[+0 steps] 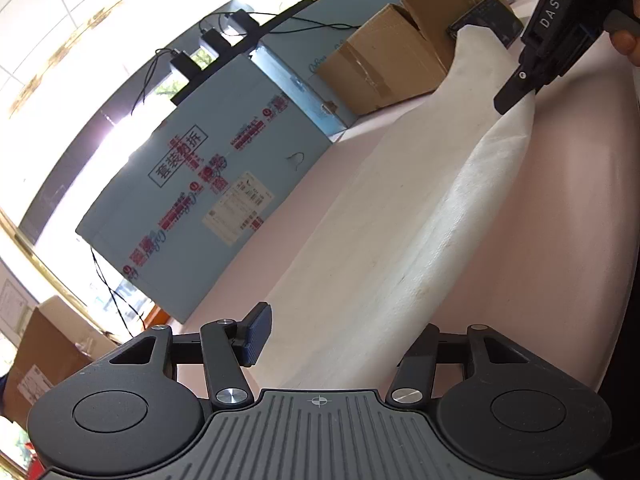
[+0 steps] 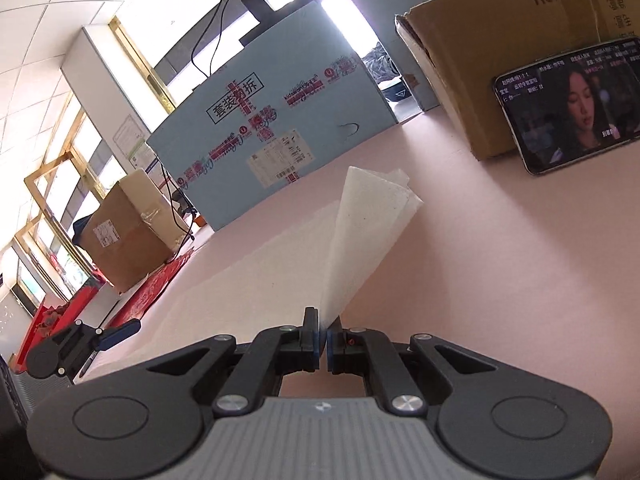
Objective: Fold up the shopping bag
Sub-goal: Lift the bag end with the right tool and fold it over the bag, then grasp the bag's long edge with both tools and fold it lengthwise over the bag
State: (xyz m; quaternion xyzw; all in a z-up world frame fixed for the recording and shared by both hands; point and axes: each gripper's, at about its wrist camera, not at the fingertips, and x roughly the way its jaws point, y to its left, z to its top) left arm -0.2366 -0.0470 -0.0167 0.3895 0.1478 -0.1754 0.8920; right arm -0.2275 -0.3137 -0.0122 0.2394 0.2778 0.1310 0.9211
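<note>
The right gripper (image 2: 323,342) pinches one edge of the white shopping bag (image 2: 360,240), lifting it off the pink tabletop (image 2: 500,280) while the rest lies flat toward the left gripper (image 1: 340,340), whose fingers stand wide apart, the bag between them but ungripped; the thin fabric could slip from that narrow pinch, or the loose end could drag and skew the fold, since nothing pins it; a phone (image 2: 572,104) leans on a cardboard box (image 2: 500,60) nearby; a blue carton (image 2: 280,128) stands behind, bright windows beyond
</note>
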